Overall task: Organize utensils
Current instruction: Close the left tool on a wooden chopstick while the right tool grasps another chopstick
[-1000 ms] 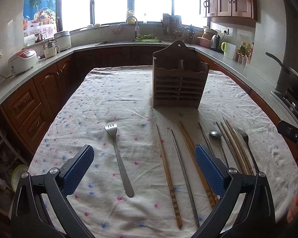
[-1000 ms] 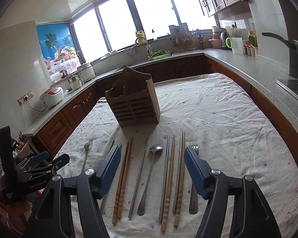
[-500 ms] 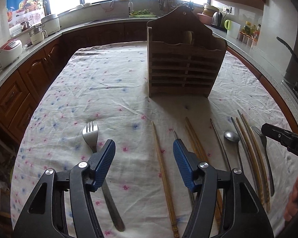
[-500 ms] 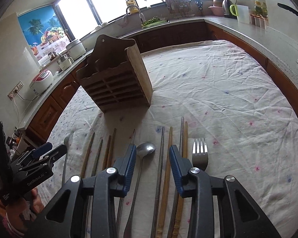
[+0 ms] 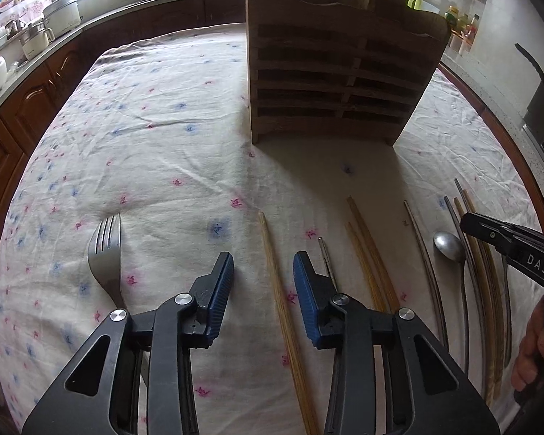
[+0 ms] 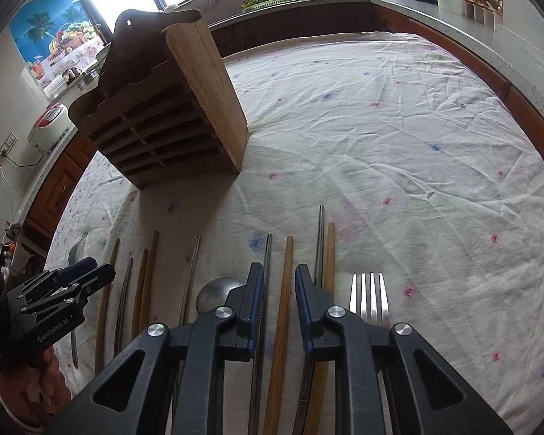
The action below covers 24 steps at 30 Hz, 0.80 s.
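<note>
Wooden and slatted, the utensil holder (image 5: pixel 337 83) stands upright on the cloth-covered worktop (image 5: pixel 156 116), and the utensils lie in a row on the cloth in front of it. Nearer the camera than the holder, the left gripper (image 5: pixel 261 281) hangs over a bamboo chopstick (image 5: pixel 283 304); its blue-padded fingers (image 5: pixel 221 290) are closing, the chopstick lies in the gap between them, and the pads do not press on it. A steel fork (image 5: pixel 107 257) lies left of that gripper, farther from the holder's front than the chopstick tip. In the right wrist view, the right gripper (image 6: pixel 278 290) is in front of the holder's right corner, its fingers narrowly apart and closing astride another wooden chopstick (image 6: pixel 283 311), not yet clamping it. A spoon (image 6: pixel 214 291) and a second fork (image 6: pixel 370 297) flank that gripper.
</note>
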Motion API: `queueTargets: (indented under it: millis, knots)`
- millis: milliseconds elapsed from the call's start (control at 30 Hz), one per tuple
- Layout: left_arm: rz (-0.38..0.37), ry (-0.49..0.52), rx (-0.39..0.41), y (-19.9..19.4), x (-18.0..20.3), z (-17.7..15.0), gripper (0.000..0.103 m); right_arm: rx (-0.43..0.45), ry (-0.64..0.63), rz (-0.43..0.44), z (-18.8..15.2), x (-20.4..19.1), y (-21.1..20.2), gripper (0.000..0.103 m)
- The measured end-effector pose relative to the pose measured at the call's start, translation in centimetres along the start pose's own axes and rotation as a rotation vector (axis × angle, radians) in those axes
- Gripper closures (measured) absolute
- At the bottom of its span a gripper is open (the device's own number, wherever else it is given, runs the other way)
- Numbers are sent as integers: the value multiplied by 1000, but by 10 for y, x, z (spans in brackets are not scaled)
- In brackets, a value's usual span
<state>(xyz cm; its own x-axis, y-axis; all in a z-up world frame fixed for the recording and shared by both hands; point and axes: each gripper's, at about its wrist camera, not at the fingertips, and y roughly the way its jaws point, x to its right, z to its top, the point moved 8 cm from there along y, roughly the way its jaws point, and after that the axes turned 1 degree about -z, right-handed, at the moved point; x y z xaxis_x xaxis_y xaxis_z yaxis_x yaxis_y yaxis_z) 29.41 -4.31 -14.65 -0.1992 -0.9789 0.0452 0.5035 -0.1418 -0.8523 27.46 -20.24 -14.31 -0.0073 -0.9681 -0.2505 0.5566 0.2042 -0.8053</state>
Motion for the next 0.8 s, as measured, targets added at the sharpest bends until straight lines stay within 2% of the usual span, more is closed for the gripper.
queueTargets:
  millis: [133, 367, 533, 567, 600, 700, 800]
  knots:
    - [17, 32, -11, 4, 5, 3, 70, -8, -31, -28, 1, 2, 6, 93]
    - [32, 83, -37, 7, 18, 7, 71, -25, -58, -45, 0, 0, 6, 94]
    - [15, 118, -35, 7, 21, 7, 85, -32, -90, -66, 7, -3, 12, 94]
    - [3, 115, -30, 6, 21, 7, 93, -31, -94, -64, 7, -3, 12, 95]
    - [-14, 104, -27, 5, 20, 7, 96, -28, -91, -60, 7, -2, 12, 95]
    - [-76, 65, -20, 1, 18, 6, 97, -27, -36, 9, 7, 1, 9, 97]
    - [-99, 64, 5, -10, 18, 7, 97, 15, -15, 51, 10, -3, -4, 98]
